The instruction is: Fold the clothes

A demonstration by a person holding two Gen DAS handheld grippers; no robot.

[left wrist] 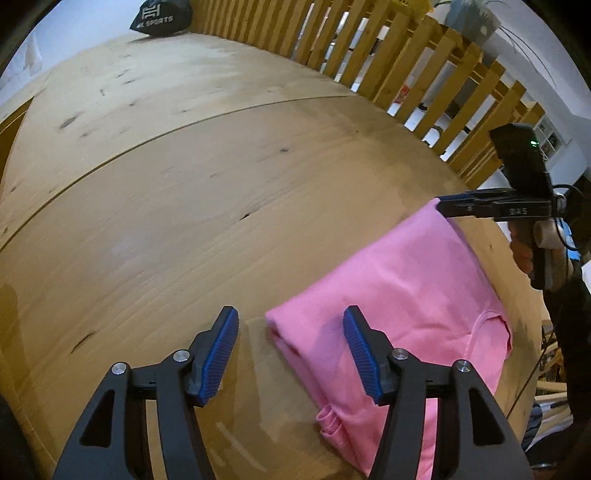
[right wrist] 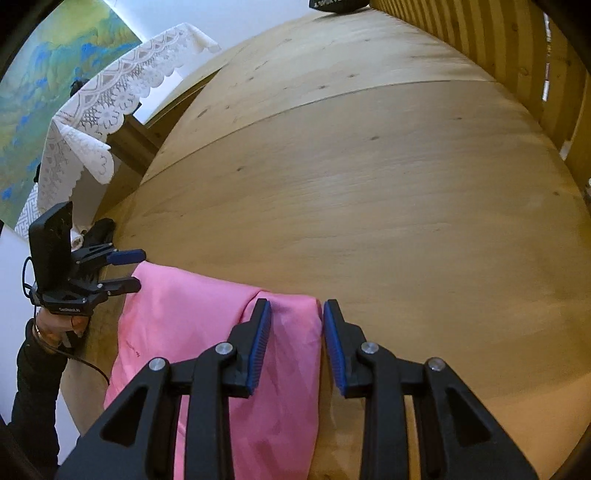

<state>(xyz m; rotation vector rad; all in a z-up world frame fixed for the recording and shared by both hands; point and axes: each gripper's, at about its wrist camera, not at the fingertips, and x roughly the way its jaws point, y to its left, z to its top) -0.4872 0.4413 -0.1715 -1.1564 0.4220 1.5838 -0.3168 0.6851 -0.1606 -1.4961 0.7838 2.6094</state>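
A pink garment (left wrist: pixel 406 295) lies folded on the wooden table (left wrist: pixel 184 184), near its edge. My left gripper (left wrist: pixel 291 350) hovers open over the garment's near-left corner; its right finger (left wrist: pixel 360 350) is above the cloth and its left finger over bare wood. In the right wrist view the same pink garment (right wrist: pixel 184 325) runs under my right gripper (right wrist: pixel 297 343), whose jaws stand a little apart over its folded right edge and do not pinch it. The left gripper (right wrist: pixel 141 269) shows there too, open at the cloth's far-left corner, and the right gripper (left wrist: pixel 441 204) appears side-on in the left wrist view.
A black sports bag (left wrist: pixel 162 18) sits at the table's far end. A wooden slat railing (left wrist: pixel 406 48) runs along the right side, with a potted plant (left wrist: pixel 472 18) behind it. A white lace cloth (right wrist: pixel 110 103) drapes over furniture left of the table. The person's dark sleeve (right wrist: pixel 33 387) is at the table's left edge.
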